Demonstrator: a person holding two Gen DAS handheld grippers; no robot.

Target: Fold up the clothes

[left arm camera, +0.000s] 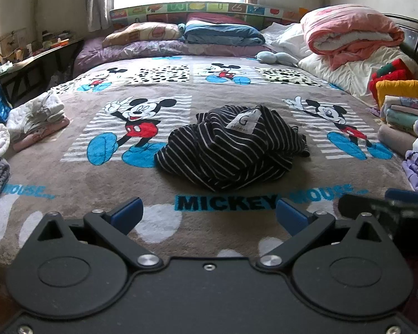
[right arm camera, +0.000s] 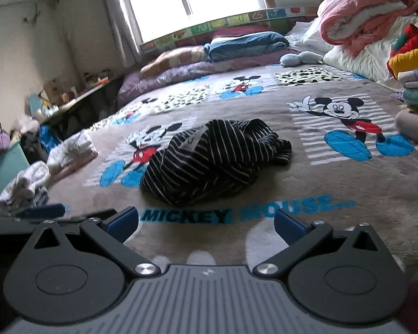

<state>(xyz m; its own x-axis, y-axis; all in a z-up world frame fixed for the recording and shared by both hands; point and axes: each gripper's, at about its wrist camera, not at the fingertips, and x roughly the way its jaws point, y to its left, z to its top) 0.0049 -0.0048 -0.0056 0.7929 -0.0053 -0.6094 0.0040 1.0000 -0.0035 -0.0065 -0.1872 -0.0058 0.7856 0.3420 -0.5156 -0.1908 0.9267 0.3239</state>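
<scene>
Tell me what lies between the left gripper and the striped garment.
Only bare blanket with its printed "MICKEY" lettering. Nothing stands between the open left gripper and the crumpled striped garment, as the left wrist view shows.

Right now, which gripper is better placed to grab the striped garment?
Left, marginally. The garment lies almost dead ahead of the open left gripper; from the equally open right gripper it looks slightly farther.
</scene>
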